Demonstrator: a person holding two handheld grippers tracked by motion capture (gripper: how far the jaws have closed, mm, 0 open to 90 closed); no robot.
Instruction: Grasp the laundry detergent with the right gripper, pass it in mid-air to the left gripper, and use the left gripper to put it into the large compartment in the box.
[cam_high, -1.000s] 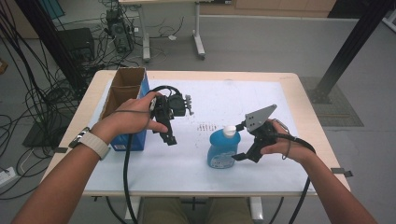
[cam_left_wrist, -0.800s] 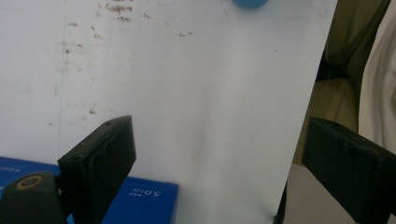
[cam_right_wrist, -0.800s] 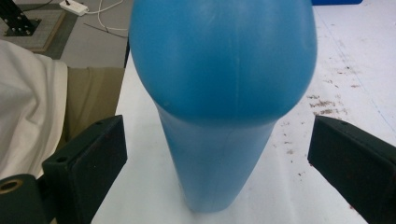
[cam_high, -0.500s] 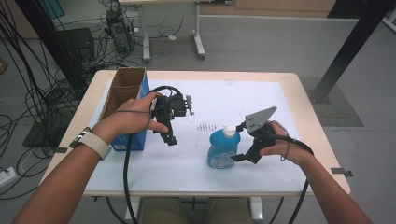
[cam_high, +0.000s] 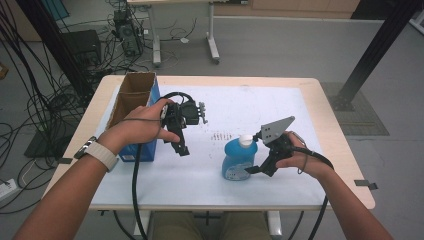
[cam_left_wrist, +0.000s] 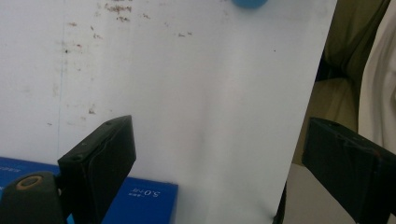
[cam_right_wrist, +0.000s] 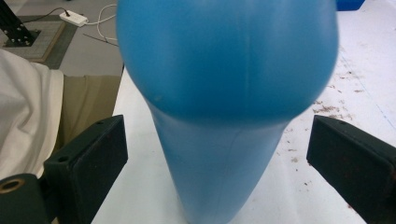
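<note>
A blue bottle (cam_high: 238, 159) with a white cap (cam_high: 245, 140) stands upright on the white table (cam_high: 260, 105), right of centre near the front. My right gripper (cam_high: 254, 155) is open at the bottle's right side. In the right gripper view its jaws flank the blue bottle (cam_right_wrist: 224, 93) with a gap on each side (cam_right_wrist: 217, 123). My left gripper (cam_high: 181, 149) is held above the table left of centre and points down, open and holding nothing (cam_left_wrist: 219, 130). The bottle's edge (cam_left_wrist: 250, 2) shows at the top of the left gripper view.
An open cardboard box (cam_high: 131, 97) with blue sides stands along the table's left edge, just behind my left hand; its blue side (cam_left_wrist: 140, 196) shows below the left jaw. Small dark specks (cam_high: 220, 135) mark the table's middle. Cables and desk legs lie on the floor beyond.
</note>
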